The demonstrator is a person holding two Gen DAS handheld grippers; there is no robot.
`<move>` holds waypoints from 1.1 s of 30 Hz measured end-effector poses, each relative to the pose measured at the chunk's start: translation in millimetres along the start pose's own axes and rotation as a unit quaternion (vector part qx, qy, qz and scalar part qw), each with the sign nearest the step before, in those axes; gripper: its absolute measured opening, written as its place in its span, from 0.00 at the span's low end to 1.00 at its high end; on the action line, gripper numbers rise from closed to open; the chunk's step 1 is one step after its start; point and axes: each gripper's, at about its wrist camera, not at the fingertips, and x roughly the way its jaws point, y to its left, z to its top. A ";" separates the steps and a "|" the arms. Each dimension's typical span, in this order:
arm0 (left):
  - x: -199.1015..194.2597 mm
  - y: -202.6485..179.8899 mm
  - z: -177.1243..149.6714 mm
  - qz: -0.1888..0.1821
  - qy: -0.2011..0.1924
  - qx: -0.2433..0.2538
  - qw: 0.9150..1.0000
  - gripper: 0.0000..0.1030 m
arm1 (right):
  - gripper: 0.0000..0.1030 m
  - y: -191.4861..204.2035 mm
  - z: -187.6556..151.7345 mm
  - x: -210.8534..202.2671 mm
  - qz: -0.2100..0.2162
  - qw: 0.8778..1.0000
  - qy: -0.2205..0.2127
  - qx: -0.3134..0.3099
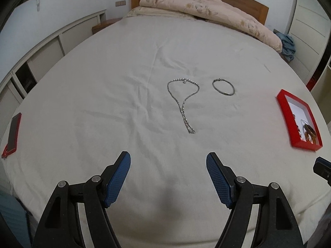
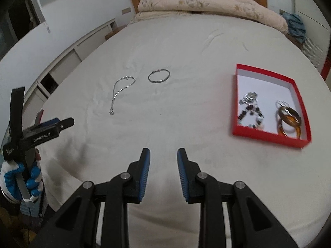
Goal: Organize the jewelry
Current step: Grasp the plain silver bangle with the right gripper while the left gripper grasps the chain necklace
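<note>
On a white bedsheet (image 1: 103, 95), a silver chain necklace (image 1: 183, 101) and thin silver bangle (image 1: 223, 86) lie at twelve o'clock, awaiting the red cardboard box (image 2: 266, 72) at two o'clock. Left gripper (image 1: 168, 166) spread wide, right gripper (image 2: 163, 161) narrowly parted, both empty.

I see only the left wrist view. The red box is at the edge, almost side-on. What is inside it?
Observer: In the box, a black-and-silver beaded piece lies left, amber rings right.
Operator: Is the far half of the box free?
Observer: Yes, only white floor there.
Operator: Are the right tongs holding something?
Observer: No, the right tongs are narrowly open, empty, above bare sheet.
</note>
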 end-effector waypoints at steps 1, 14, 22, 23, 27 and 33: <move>7.8 1.3 4.7 -0.003 0.004 -0.002 1.000 0.72 | 0.25 -0.4 4.8 7.4 0.000 1.000 0.005 -0.006; 93.1 -10.6 63.3 -0.025 0.034 0.014 0.999 0.60 | 0.25 -16.7 71.0 97.7 0.011 0.999 0.044 -0.026; 140.0 -9.7 72.7 -0.017 0.062 0.012 0.998 0.45 | 0.25 -21.9 118.3 151.4 0.020 0.999 0.042 -0.022; 141.3 -7.9 71.9 -0.018 0.059 0.010 0.998 0.45 | 0.25 -21.4 124.1 158.1 0.021 0.999 0.042 -0.021; 143.3 -5.4 74.9 -0.019 0.045 0.014 0.999 0.45 | 0.25 -17.3 146.1 187.8 0.022 0.999 0.041 -0.022; 150.4 -0.3 82.6 -0.029 0.029 0.023 0.999 0.45 | 0.25 -11.3 166.1 224.2 0.013 0.998 0.048 -0.027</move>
